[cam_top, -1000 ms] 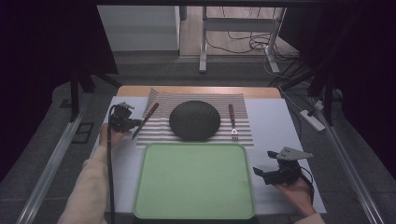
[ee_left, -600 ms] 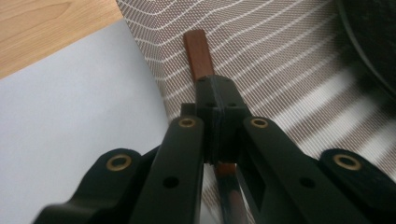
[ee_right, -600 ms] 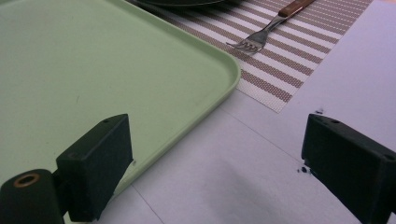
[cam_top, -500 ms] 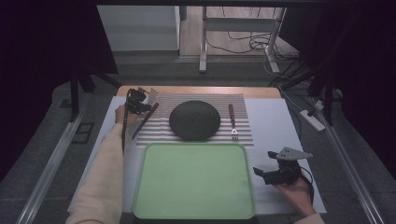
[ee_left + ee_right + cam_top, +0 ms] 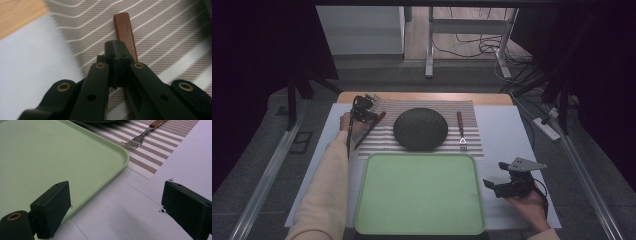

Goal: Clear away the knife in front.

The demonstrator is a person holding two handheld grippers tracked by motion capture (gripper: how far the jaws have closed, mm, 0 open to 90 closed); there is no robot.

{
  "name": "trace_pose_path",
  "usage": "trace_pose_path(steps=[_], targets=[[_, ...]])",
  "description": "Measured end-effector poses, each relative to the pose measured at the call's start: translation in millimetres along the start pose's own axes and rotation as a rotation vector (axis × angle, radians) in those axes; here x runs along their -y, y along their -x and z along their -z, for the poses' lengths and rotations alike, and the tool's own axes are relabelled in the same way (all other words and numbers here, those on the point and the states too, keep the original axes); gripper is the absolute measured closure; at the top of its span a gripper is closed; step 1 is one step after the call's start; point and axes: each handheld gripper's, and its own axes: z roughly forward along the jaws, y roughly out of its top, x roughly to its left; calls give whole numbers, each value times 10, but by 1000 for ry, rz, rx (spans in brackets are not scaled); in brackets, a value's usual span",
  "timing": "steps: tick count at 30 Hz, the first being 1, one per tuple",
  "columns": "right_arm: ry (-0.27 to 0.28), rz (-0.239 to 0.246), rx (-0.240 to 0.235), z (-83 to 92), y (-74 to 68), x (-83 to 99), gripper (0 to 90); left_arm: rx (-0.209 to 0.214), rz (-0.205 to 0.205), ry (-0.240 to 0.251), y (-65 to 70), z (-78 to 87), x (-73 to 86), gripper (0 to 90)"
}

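Observation:
A knife with a reddish wooden handle point(image 5: 378, 120) lies slanted on the left part of the striped placemat point(image 5: 472, 140). My left gripper point(image 5: 365, 110) hovers over the handle's far end; in the left gripper view its jaws point(image 5: 116, 53) are shut together and the handle point(image 5: 124, 30) runs out past their tips. A dark round plate point(image 5: 420, 128) sits mid-mat, with a fork point(image 5: 461, 131) to its right. My right gripper point(image 5: 493, 186) rests open at the front right beside the green tray point(image 5: 419, 192), its jaws point(image 5: 115, 197) wide apart over white table cover.
The tray's rounded corner point(image 5: 120, 152) lies just left of the right gripper, and the fork's tines point(image 5: 132, 143) point toward it. A white cover point(image 5: 507, 125) spreads under the mat; bare wood table edge point(image 5: 492, 99) shows at the back. Cables lie on the floor beyond.
My left gripper has moved from the table's left edge toward the back and right, onto the mat's far left corner over the knife handle. The right gripper has stayed still.

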Motion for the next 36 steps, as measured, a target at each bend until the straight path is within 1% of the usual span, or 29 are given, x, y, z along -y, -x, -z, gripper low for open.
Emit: trace_pose_path(steps=[2, 5, 10, 12, 16, 18, 19, 24, 28, 29, 30, 31, 33, 35, 36], targets=[[0, 0, 0, 0, 0, 0, 85, 22, -20, -4, 58, -7, -15, 890], [0, 0, -1, -1, -1, 0, 85, 38, -59, -8, 153, -12, -31, 890], [0, 0, -2, 0, -2, 0, 85, 58, -94, -7, 248, -4, -22, 890], [-1, 1, -3, -2, -1, 0, 85, 61, -101, -10, 266, 1, -13, 890], [-1, 2, -4, -2, -4, -1, 85, 78, -98, -14, 279, 16, 8, 890], [0, 2, -5, -2, -4, -1, 85, 78, -103, -17, 293, 24, 15, 891], [0, 2, -5, -1, -4, -1, 85, 86, -103, -18, 297, 26, 18, 890], [-1, 2, -6, -4, -3, -1, 85, 94, -111, -23, 319, 38, 34, 891], [-1, 2, -6, -2, -4, 0, 85, 92, -109, -22, 326, 58, 36, 890], [-1, 2, -6, -1, -4, -1, 85, 86, -106, -17, 322, 78, 34, 890], [-1, 2, -6, 1, -4, -1, 85, 79, -97, -7, 314, 111, 30, 853], [-1, 2, -6, 1, -4, -1, 85, 75, -88, 7, 306, 156, 27, 853], [-1, 1, -7, 0, -4, 0, 85, 77, -93, 25, 295, 266, 22, 717], [-2, 2, -9, -6, -3, 0, 85, 67, -105, 22, 303, 376, 15, 566], [-3, 3, -13, -10, -2, 1, 85, 74, -112, 11, 304, 423, 12, 507]])
